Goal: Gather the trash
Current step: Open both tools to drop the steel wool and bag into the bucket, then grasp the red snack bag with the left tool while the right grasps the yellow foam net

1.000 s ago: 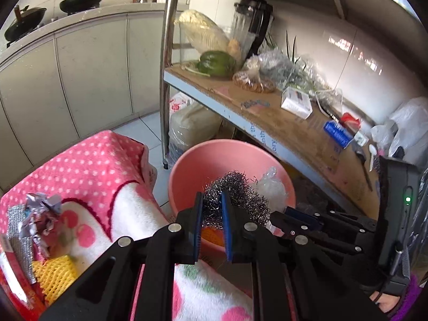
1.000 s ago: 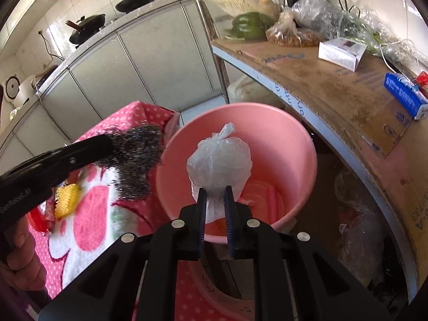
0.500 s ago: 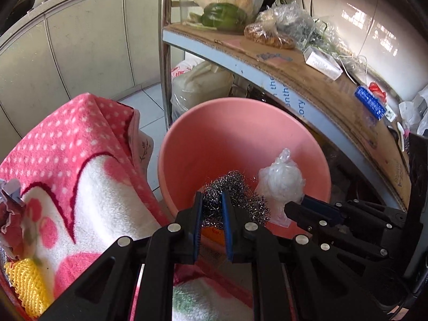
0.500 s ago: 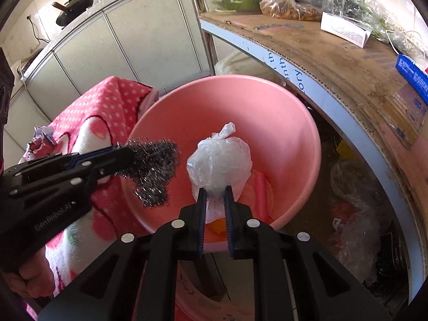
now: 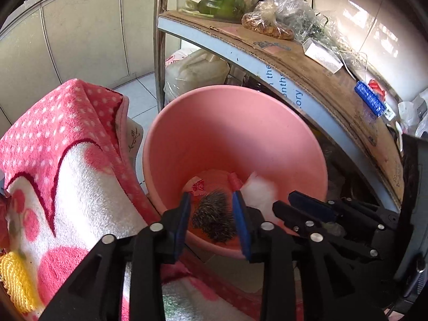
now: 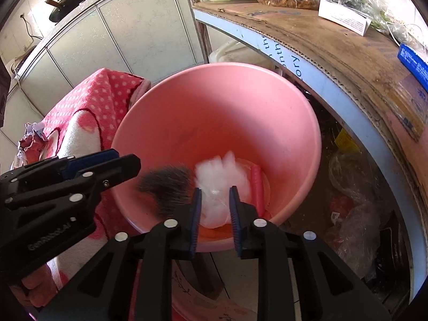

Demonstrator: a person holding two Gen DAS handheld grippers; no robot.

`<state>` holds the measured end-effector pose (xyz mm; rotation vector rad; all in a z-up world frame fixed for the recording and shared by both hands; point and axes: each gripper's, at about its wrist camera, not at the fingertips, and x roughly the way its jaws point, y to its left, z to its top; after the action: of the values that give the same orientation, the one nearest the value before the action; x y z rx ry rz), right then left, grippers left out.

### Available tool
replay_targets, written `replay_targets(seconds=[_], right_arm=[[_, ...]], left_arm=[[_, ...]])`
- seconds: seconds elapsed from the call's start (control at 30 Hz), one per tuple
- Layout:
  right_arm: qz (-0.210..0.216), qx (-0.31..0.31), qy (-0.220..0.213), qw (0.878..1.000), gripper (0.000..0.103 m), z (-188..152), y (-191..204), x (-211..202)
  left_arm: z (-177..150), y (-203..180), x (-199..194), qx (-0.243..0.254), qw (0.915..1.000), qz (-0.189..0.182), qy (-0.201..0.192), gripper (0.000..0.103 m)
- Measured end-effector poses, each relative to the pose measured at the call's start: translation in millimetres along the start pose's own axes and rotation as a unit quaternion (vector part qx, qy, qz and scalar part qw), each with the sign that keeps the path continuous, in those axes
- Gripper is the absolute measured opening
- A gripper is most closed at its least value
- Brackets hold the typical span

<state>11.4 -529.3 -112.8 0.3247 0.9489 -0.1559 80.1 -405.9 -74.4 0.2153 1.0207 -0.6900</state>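
A: The left gripper [image 5: 212, 220] has its jaws opening; the blurred steel wool scourer [image 5: 212, 216] lies between them, untouched, in the pink basin [image 5: 240, 123].

B: The right view adds the right gripper [image 6: 214, 214], also opening, with the blurred plastic bag [image 6: 222, 184] loose between, and a wok [image 6: 68, 4] behind.

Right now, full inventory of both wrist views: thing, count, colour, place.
basin: 1, pink, on the floor beside the shelf
steel wool: 1, grey, blurred, dropping into the basin
plastic bag: 1, clear-white, blurred, dropping into the basin
blanket: 1, pink and white, left of the basin
scrubber: 1, yellow, on the blanket
green pepper: 1, green, on the shelf
small box: 1, white, on the shelf
shelf: 1, cardboard-topped
left gripper: 1, black, blue pads, jaws opening, above the basin
right gripper: 1, black, blue pads, jaws opening, above the basin
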Motion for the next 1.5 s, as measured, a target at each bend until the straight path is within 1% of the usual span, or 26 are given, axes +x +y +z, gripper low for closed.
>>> replay_targets(seconds=[0.3,0.37,0.43,0.57,0.73,0.83,0.9,0.97,1.2,1.33,1.5], right_arm=[[0.005,0.001,-0.003,1.0,0.028,-2,0,-11],[0.007,-0.001,-0.007,1.0,0.028,-3,3,-15],[0.009,-0.004,-0.011,1.0,0.028,-4,6,-20],[0.013,-0.012,-0.017,1.0,0.028,-5,14,-29],[0.023,-0.026,-0.025,0.999,0.029,-8,28,-43],[0.031,-0.037,-0.03,0.998,0.032,-10,40,-50],[0.038,-0.043,-0.034,0.998,0.035,-12,48,-56],[0.046,-0.05,-0.035,0.997,0.036,-13,57,-59],[0.063,-0.081,-0.033,0.994,0.037,-18,91,-62],[0.074,-0.096,-0.029,0.992,0.038,-20,111,-62],[0.09,-0.111,-0.024,0.989,0.038,-18,136,-59]], left_arm=[[1,3,-25,-0.014,0.9996,-0.009,-0.024,0.038],[0,3,-33,-0.015,0.9993,-0.01,-0.032,0.041],[-1,2,-42,-0.013,0.999,-0.01,-0.04,0.048],[-5,-1,-60,-0.005,0.9984,-0.006,-0.056,0.052],[-13,4,-87,-0.012,0.9971,-0.008,-0.075,0.055],[-20,10,-102,-0.016,0.9961,-0.003,-0.086,0.059],[-25,16,-113,-0.019,0.9954,0.0,-0.094,0.06],[-31,21,-123,-0.024,0.9948,0.003,-0.099,0.061],[-52,51,-163,-0.04,0.9907,0.029,-0.127,0.063],[-62,76,-182,-0.066,0.9873,0.049,-0.136,0.063],[-73,116,-200,-0.104,0.982,0.077,-0.137,0.063]])
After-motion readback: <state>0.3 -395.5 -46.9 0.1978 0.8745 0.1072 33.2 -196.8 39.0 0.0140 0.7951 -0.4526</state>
